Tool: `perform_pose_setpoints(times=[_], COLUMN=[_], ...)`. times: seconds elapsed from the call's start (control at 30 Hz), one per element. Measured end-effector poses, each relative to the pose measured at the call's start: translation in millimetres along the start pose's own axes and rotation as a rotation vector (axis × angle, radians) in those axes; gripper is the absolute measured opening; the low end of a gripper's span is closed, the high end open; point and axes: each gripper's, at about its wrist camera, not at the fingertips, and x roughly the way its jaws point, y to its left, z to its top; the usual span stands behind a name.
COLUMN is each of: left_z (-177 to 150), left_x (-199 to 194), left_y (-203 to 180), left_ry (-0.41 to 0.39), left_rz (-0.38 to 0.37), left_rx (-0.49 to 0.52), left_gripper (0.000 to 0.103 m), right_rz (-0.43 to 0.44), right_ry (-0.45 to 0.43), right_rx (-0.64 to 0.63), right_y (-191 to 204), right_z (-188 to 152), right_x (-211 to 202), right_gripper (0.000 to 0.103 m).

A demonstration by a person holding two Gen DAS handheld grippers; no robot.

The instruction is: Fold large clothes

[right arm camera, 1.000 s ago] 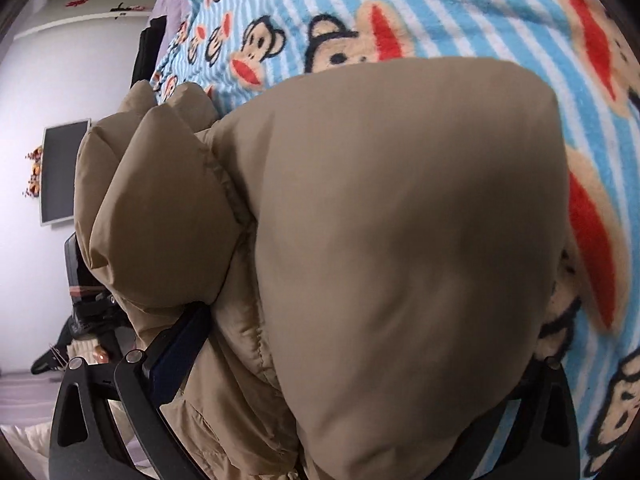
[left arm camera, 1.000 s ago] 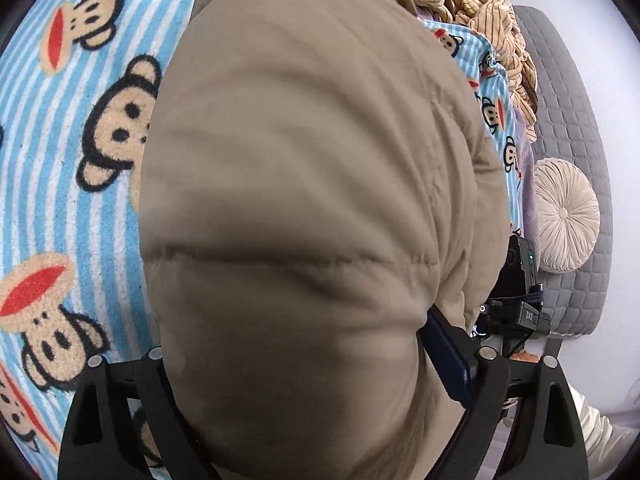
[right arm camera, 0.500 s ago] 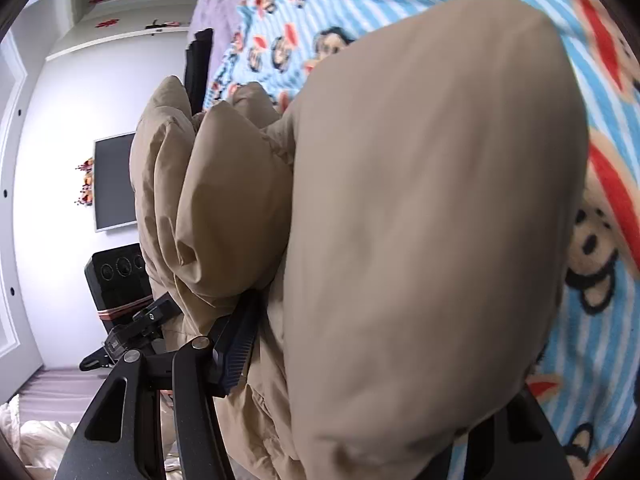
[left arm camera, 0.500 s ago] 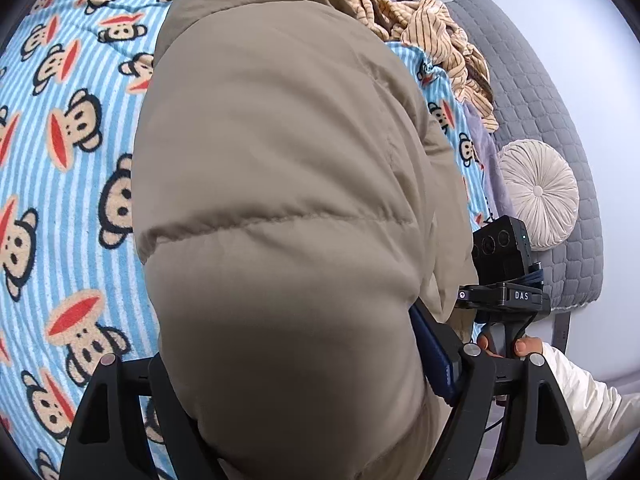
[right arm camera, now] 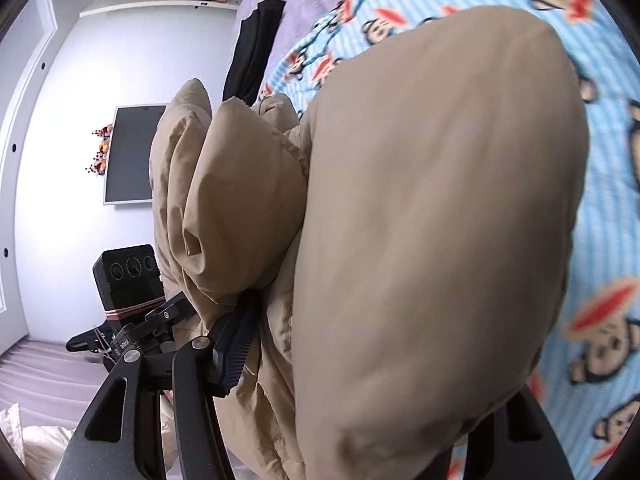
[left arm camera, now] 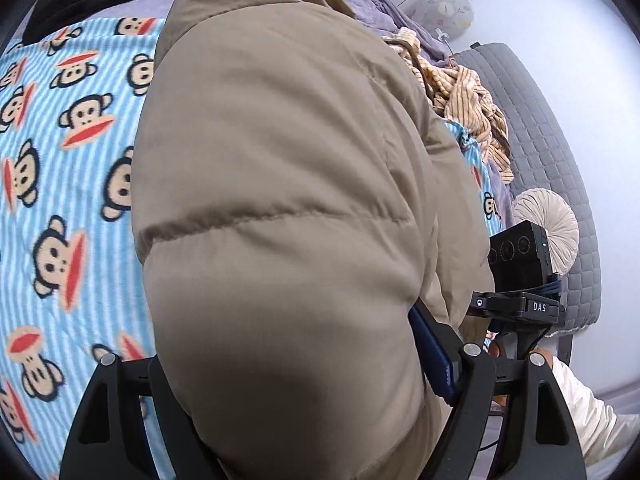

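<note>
Gripping the tan puffer jacket, the left gripper has its fingers clamped on a thick padded edge; the bulk runs straight ahead from the fingers, raised over the monkey blanket on the bed. Right gripper body shows close at right, striped cloth and round cushion beyond. Right wrist view: right gripper fingers squeezed on the jacket too, bunched folds leftward toward the other gripper. Both hands look equally near; likely next is laying it flat on the blanket.

A home bedroom: monkey-print blanket on bed, wall TV.
</note>
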Motion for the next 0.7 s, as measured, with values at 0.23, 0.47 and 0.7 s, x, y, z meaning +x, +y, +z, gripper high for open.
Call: perform_pose_setpoints(times=[0.23, 0.47, 0.7], left_z=[25, 13, 52], left_x=[-18, -51, -86], left_y=[117, 163, 167], left_ry=[0.029, -0.037, -0.193], left_rz=[0.155, 0.276, 0.467], left_rx=[-0.008, -0.017, 0.044], left_gripper=[0.083, 0.083, 0.083], right_rz=[-0.057, -0.378, -0.496], right_ry=[-0.006, -0.003, -0.243], right_rx=[0.01, 0.029, -0.107], right_y=[39, 55, 116], right_z=[1, -8, -27], right_x=[103, 125, 55], right_gripper=[0.061, 0.061, 0.053])
